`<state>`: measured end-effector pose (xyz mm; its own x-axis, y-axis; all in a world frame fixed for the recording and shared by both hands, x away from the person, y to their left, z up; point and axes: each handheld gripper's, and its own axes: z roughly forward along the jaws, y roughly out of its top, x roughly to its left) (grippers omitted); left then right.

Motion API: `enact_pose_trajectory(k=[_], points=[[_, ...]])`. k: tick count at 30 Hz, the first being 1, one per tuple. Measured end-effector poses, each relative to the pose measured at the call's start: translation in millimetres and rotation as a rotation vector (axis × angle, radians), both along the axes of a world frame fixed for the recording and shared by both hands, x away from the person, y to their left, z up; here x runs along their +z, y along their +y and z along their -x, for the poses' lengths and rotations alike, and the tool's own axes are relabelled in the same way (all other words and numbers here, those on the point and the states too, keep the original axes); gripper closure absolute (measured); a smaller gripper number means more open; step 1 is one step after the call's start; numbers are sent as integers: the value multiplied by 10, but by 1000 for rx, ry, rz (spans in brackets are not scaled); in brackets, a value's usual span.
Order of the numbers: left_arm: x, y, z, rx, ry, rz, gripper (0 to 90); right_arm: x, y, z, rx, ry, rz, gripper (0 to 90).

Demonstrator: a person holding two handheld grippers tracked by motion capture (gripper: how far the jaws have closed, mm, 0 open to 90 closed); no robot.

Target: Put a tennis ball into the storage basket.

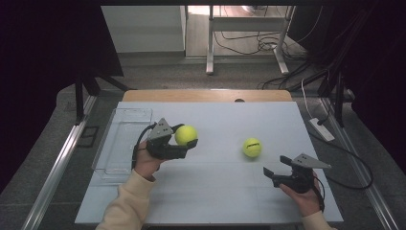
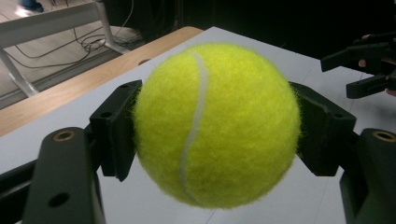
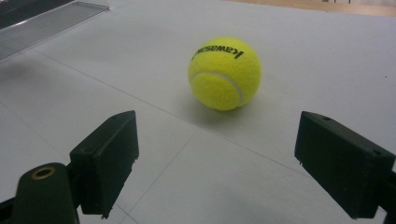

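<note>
tennis ball (image 2: 217,126) between left gripper (image 1: 187,139) jaws

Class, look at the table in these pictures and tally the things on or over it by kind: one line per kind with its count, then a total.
Yellow tennis balls: 2, the held ball and the loose ball
Clear plastic trays: 1, the tray
Handheld grippers: 2, the left gripper and the right gripper
Total: 5
</note>
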<state>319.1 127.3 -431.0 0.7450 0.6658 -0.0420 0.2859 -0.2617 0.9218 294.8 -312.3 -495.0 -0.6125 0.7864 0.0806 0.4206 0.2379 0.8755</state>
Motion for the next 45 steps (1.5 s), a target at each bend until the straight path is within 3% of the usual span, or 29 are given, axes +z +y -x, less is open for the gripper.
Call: enact_pose_trajectory(k=[17, 45], points=[[53, 130, 0, 38, -22, 19, 261, 7, -7, 2, -2, -6, -1, 140], [113, 503, -37, 141, -33, 69, 261, 4, 3, 3, 1, -3, 2, 140]])
